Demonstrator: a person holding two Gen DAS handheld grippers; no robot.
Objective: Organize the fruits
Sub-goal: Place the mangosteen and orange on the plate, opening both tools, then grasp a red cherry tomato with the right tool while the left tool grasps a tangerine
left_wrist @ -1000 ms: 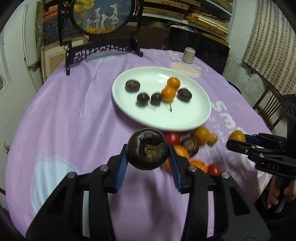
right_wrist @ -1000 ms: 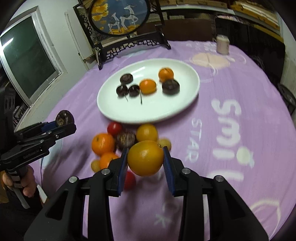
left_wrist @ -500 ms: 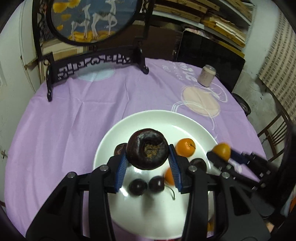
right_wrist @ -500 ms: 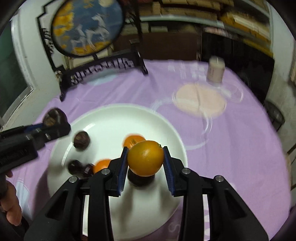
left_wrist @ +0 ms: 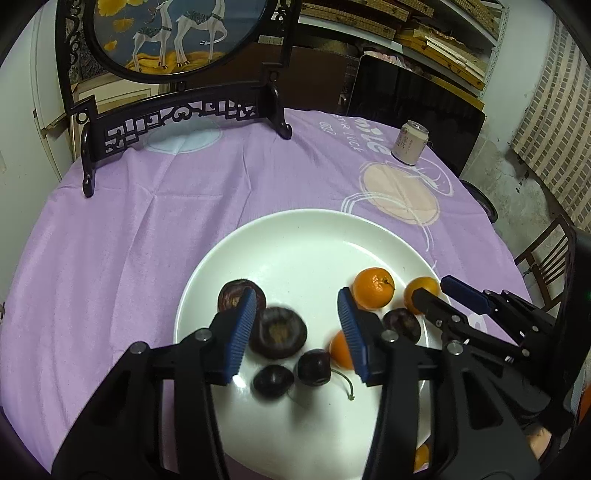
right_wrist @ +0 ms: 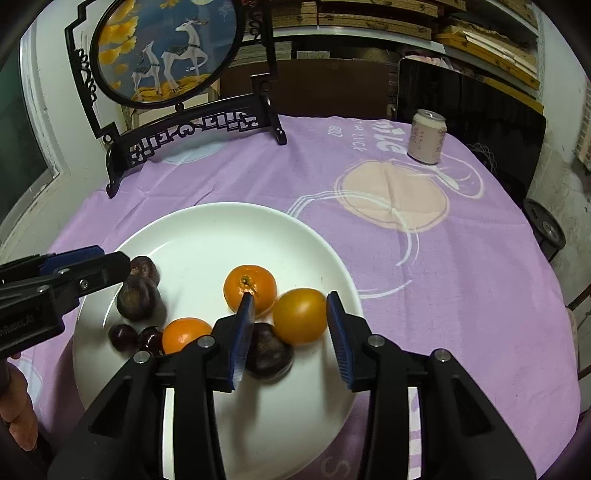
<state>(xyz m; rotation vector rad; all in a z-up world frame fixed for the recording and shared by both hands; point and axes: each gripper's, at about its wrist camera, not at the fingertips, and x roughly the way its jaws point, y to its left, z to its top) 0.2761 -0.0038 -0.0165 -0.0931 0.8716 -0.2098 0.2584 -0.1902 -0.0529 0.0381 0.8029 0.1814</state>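
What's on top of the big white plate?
On the white plate lie dark purple fruits, two small cherries, orange tangerines and a yellow-orange fruit. The black grippers cover part of the plate, so more could hide there.

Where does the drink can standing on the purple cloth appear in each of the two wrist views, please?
Left wrist view: the drink can stands upper right, at the far edge of the purple cloth, beyond the white plate.
Right wrist view: the drink can is again upper right, far side of the cloth, beyond the plate.
Shared landmark: the round deer screen on its black stand, upper left in both views.
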